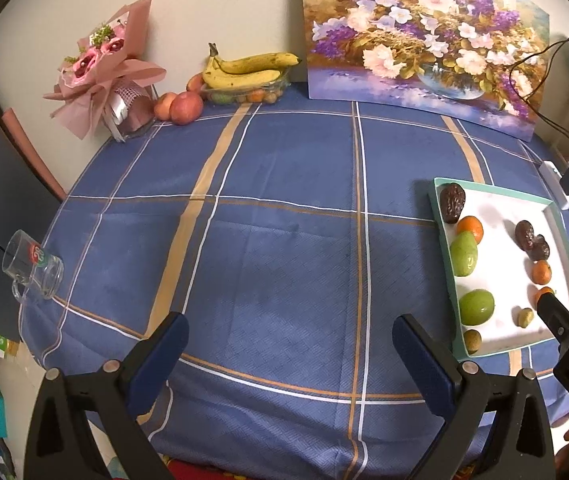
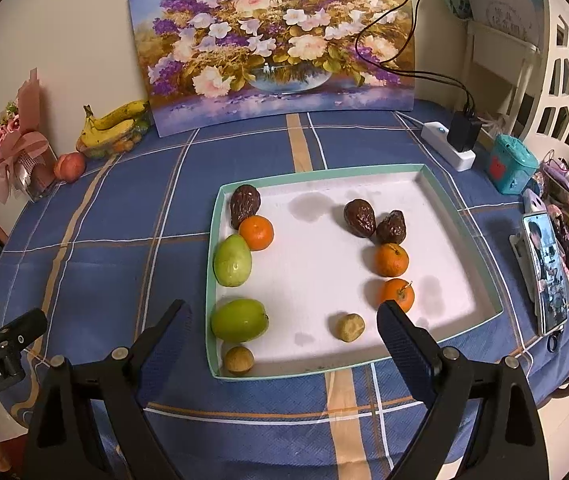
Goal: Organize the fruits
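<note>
Both tongs, left tongs (image 1: 290, 332) and right tongs (image 2: 280, 316), gape empty. Ten fruits lie in the shallow teal-rimmed white tray (image 2: 460, 208).

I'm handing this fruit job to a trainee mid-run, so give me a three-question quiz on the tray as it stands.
1. True or false: both green fruits lie along the left wall of the tray.
2. How many oranges are in the tray? A) two B) three C) four
3. Fill in: the right tool and the left tool both stand ____, holding nothing.

Key
1. True; the second green fruit lies nearer the camera, by the same wall.
2. B; one at the left, two at the right.
3. open
</note>
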